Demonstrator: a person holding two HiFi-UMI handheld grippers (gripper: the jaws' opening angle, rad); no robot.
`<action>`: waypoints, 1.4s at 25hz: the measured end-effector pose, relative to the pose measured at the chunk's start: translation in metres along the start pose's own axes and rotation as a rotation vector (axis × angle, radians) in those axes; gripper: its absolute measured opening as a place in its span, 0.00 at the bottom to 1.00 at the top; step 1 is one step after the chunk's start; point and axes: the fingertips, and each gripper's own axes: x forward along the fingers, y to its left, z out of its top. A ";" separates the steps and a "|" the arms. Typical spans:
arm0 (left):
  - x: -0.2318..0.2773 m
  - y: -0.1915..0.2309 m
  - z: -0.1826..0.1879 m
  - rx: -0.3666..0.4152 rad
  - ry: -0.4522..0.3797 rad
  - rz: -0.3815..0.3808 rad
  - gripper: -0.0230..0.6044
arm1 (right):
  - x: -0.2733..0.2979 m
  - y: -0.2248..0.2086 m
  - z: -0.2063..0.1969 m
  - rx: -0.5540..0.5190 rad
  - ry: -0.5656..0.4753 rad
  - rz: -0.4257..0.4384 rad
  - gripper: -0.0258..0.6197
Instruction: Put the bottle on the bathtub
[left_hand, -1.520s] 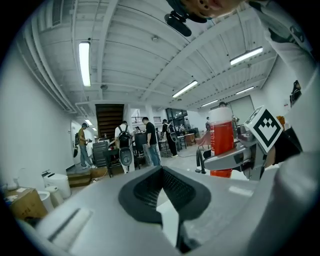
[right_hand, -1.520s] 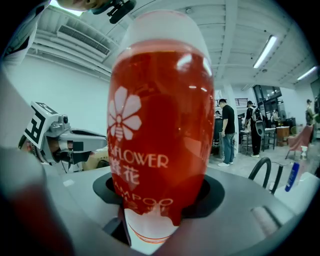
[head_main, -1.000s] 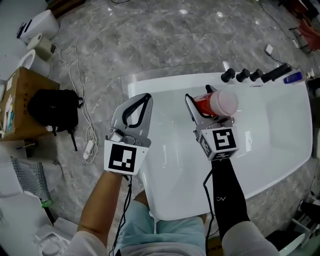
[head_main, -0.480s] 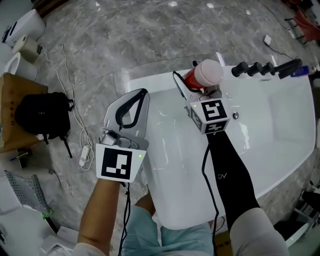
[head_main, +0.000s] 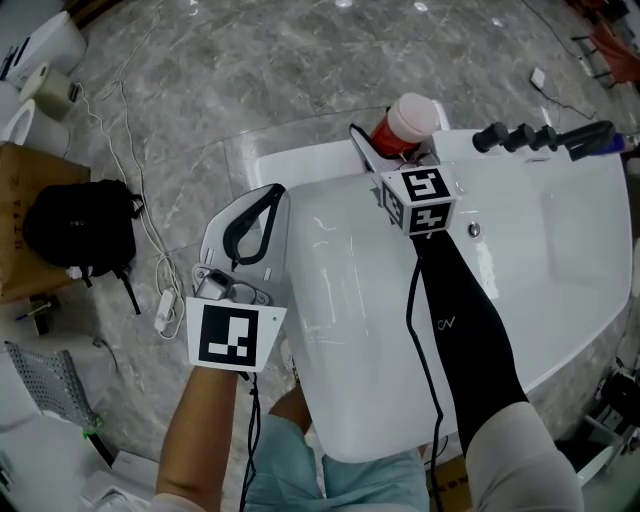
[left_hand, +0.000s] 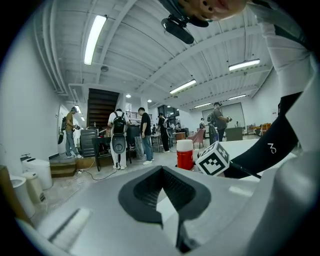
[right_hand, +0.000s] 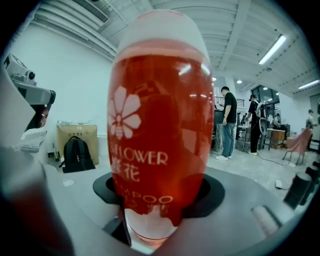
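The right gripper (head_main: 388, 152) is clamped on the lower body of the red translucent shampoo bottle with a white cap (head_main: 407, 122), held upright at the far rim of the glossy white bathtub (head_main: 560, 250). Whether its base touches the rim cannot be told.

To do this well, I judge the bottle should come straight down onto the flat ledge, stay vertical, and be released only once its base sits fully on the rim, clear of the inner slope.

The left gripper (head_main: 255, 215) hangs over the bathtub's left edge, jaws together and empty.

The rim looks smooth and slick. Black round tap knobs (head_main: 520, 137) line the bathtub's far right rim. Grey marble floor (head_main: 250, 70) surrounds the bathtub. A black backpack (head_main: 75, 225) lies well to its left.
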 end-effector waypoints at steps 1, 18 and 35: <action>0.000 0.000 -0.002 -0.001 0.005 0.000 0.04 | 0.002 -0.001 -0.001 0.007 -0.003 -0.003 0.52; 0.001 0.001 0.014 0.007 -0.004 0.013 0.04 | -0.016 0.002 -0.004 0.026 -0.009 0.002 0.62; -0.045 -0.040 0.112 0.084 -0.028 0.107 0.04 | -0.116 0.013 0.056 0.028 -0.021 0.069 0.62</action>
